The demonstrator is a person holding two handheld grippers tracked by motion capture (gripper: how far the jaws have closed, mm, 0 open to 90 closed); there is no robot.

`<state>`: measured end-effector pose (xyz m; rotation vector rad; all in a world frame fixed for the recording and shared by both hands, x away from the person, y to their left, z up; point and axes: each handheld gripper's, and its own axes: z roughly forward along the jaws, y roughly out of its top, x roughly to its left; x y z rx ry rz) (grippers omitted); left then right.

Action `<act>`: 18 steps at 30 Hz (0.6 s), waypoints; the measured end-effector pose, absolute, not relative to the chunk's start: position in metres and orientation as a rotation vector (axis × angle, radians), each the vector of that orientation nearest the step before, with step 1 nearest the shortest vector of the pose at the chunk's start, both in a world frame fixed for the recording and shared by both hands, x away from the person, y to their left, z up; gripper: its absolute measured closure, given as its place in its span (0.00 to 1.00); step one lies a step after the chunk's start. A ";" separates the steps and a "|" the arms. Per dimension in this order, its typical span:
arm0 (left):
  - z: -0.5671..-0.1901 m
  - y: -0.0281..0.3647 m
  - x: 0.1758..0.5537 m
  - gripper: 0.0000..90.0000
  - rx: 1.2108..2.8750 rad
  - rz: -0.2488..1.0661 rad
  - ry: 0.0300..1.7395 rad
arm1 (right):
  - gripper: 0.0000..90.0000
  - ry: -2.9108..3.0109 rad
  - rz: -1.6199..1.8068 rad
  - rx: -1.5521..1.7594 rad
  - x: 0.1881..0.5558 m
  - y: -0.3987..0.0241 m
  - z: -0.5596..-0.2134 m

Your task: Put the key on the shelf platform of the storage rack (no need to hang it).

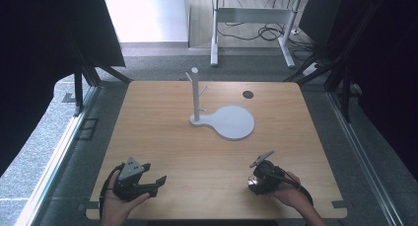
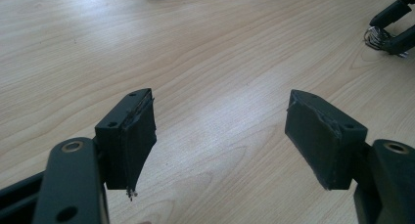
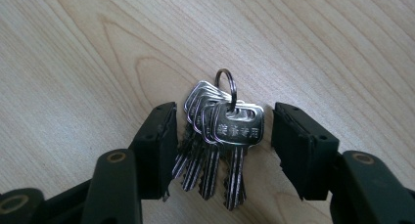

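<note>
Near the front right corner of the table [image 1: 148, 95], a bunch of keys [image 3: 220, 136] on a ring lies flat on the wood between the spread jaws of the right gripper [image 3: 222, 141], whose pads are not yet pressed on it, so the pick-up is judged only begun. The left gripper [image 2: 220, 131] is held spread and empty near the front left corner, and the white stand [image 1: 196, 95] with its pegs, well apart at the middle, carries nothing, so grasping, lifting and probably hanging are left.
</note>
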<state>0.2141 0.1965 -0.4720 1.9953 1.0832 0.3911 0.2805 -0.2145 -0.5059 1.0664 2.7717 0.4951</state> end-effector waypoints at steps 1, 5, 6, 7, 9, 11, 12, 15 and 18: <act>-0.472 0.197 0.214 0.30 1.997 0.391 1.083 | 0.50 2.772 0.492 1.071 0.280 -0.214 -0.506; -0.472 0.197 0.214 0.30 1.998 0.391 1.082 | 0.55 2.778 0.481 1.069 0.281 -0.213 -0.505; -0.472 0.197 0.214 0.30 1.997 0.391 1.083 | 0.55 2.778 0.481 1.069 0.281 -0.213 -0.505; -0.472 0.197 0.214 0.30 1.996 0.392 1.082 | 0.57 2.780 0.480 1.067 0.281 -0.213 -0.505; -0.471 0.198 0.214 0.30 1.996 0.393 1.080 | 0.60 2.788 0.473 1.063 0.281 -0.213 -0.504; -0.471 0.198 0.214 0.30 1.993 0.392 1.081 | 0.62 2.794 0.465 1.063 0.281 -0.212 -0.503; -0.471 0.198 0.214 0.30 1.994 0.393 1.080 | 0.63 2.796 0.461 1.065 0.282 -0.212 -0.503; -0.471 0.198 0.214 0.30 1.993 0.394 1.081 | 0.67 2.798 0.449 1.074 0.284 -0.212 -0.503; -0.470 0.199 0.213 0.30 1.991 0.394 1.081 | 0.71 2.798 0.444 1.081 0.285 -0.213 -0.502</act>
